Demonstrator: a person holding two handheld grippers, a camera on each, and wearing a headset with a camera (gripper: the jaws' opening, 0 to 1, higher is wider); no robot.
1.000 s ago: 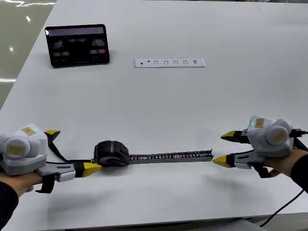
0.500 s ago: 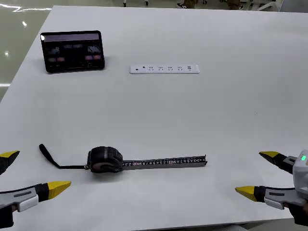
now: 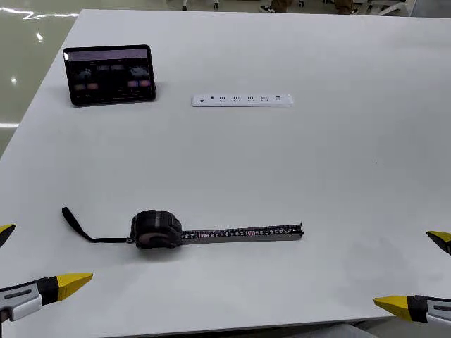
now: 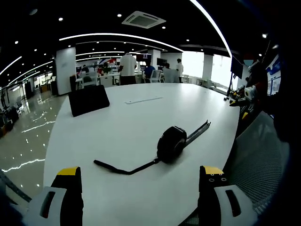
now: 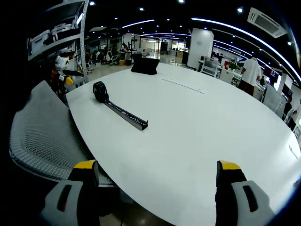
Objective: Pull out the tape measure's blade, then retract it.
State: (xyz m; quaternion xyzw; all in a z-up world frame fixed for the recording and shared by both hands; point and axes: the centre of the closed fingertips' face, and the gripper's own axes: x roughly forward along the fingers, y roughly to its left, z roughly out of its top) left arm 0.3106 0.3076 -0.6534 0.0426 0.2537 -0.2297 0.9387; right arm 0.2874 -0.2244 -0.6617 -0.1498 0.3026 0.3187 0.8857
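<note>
- Hovering at 8 o'clock, left gripper (image 3: 42, 255): jaws wide apart, empty.
- Tape measure (image 3: 156, 229) lies on the table (image 3: 282, 162) (strap (image 3: 76, 222) toward 9 o'clock), blade (image 3: 243, 232) drawn out toward 3 o'clock.
- Right gripper (image 3: 416, 271), 4 o'clock: jaws spread, empty.

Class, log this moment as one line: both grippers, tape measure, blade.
left hand-held gripper: open, empty | right hand-held gripper: open, empty | tape measure: on table, untouched | blade: out, not yet retracted
</note>
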